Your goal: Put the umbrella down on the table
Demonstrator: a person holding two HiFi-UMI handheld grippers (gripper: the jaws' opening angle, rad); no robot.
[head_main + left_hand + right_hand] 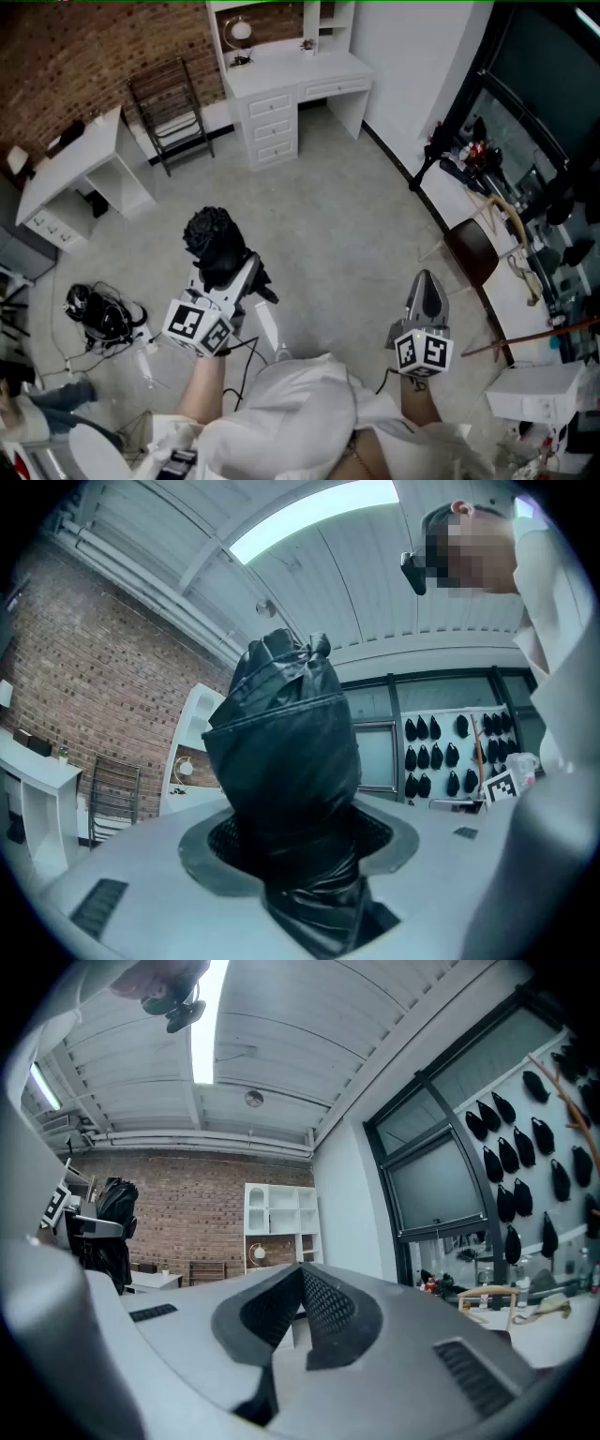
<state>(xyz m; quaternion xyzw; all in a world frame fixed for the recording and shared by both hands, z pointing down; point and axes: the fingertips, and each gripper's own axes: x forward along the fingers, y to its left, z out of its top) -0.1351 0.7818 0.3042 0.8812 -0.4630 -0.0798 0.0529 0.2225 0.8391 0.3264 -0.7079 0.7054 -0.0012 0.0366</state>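
Grey concrete floor (347,225) spreads under you. A brick wall (84,47) runs behind a white bench (70,164) off to your left. A white bench with drawers (281,70) sits straight ahead, and a cluttered bench (448,199) follows the windows on your right. You stand in the open middle of the room, and all three are well apart from both grippers.

Your left gripper (228,272) is clamped on the folded black umbrella (212,236). The bunched fabric keeps its jaws fairly wide, and the left gripper view shows the pads pressed into the bundle on both sides. Your right gripper (427,286) carries nothing, and its jaws meet tip to tip.

The umbrella rises out of the left jaws. In the head view you look down on its crumpled end, so its long axis seems to stand close to upright, crosswise to the jaws. That is what the put-down turns on. The umbrella hangs in the air on your left side, off every bench, so the left hand has to carry it over. The white bench on the left looks nearer to that hand, while the cluttered one lies across your body. On arrival you will likely need to tip the umbrella so its length lies flat on the bench before you let go.
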